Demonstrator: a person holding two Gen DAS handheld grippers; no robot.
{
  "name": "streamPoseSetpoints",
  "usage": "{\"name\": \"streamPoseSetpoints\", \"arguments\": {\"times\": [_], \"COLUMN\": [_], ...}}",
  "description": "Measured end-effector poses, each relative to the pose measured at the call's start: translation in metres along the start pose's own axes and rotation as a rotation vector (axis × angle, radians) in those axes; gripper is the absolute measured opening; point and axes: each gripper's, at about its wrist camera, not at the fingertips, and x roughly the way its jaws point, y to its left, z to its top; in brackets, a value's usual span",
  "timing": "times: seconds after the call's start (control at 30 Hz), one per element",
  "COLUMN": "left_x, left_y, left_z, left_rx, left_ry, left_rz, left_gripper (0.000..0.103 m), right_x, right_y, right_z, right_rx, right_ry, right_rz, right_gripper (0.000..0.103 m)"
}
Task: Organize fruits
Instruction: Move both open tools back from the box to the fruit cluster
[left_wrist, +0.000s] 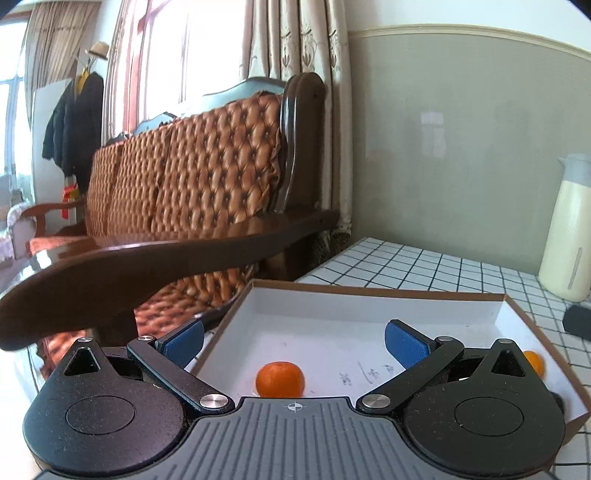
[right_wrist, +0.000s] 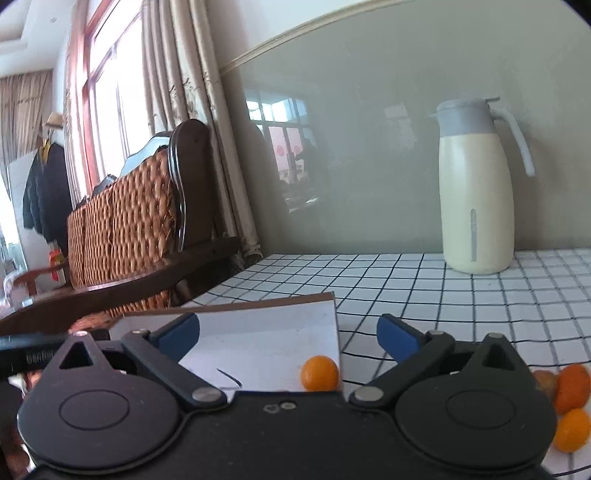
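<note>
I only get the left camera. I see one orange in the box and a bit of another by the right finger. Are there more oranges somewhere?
Observer: Yes. In the right view, a pile of fruit lies on the checkered tablecloth, outside the box.
Child: Is the right gripper holding one?
Observer: No. The right gripper is open and holds nothing.
Child: What's that tall creamy thing at my edge?
Observer: A jug with a grey lid and a curved handle, upright by the wall.
</note>
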Motion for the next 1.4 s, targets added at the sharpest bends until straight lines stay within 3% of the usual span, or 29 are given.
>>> {"name": "streamPoseSetpoints", "arguments": {"times": [0.27, 0.5, 0.77, 1.4], "left_x": [-0.009, -0.022, -0.041, -0.078], "left_y": [-0.013, -0.053, -0.095, -0.152], "left_z": [-0.006, -0.011, -0.019, -0.036], "left_rx": [-0.077, -0.016, 0.05, 0.102], "left_ry": [0.027, 0.026, 0.038, 0.043], "left_rz": [-0.096, -0.177, -0.245, -0.384], "left_gripper": [0.103, 0.103, 0.103, 0.103], "right_x": [-0.032, -0.063, -0.093, -0.145], "right_y": [-0.011, -0.046, -0.081, -0.108], "right_z": [-0.007, -0.005, -0.016, -0.031], "right_rx": [-0.068, 0.0, 0.148, 0.146], "right_ry": [0.009, 0.013, 0.049, 0.012], "right_rz": [-0.039, -0.141, -0.199, -0.314], "right_gripper": [0.097, 0.097, 0.097, 0.097]}}
